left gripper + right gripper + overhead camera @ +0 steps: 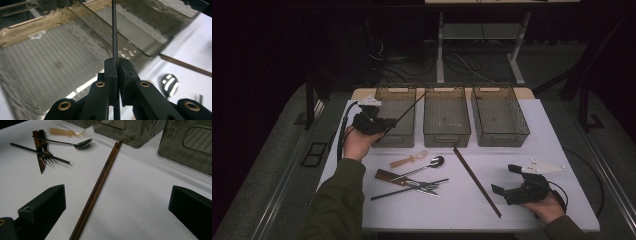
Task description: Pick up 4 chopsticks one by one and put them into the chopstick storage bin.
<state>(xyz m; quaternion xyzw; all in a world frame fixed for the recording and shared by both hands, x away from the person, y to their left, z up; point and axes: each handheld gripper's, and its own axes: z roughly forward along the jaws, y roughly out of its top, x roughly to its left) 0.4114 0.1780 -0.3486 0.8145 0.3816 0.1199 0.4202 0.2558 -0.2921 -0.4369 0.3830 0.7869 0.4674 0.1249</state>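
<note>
Black chopstick [408, 108] sits clamped in the left gripper [379, 125] over the left bin [395, 136] — right gripper [504, 181] gapes wide, holding nothing, beside brown chopsticks [477, 181].

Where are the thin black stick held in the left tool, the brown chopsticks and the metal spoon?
black stick [114, 32], left gripper view, on its shaft above the jaws.
brown chopsticks [100, 185], right gripper view, at mid-length.
metal spoon [436, 161], high view, on its bowl.
</note>
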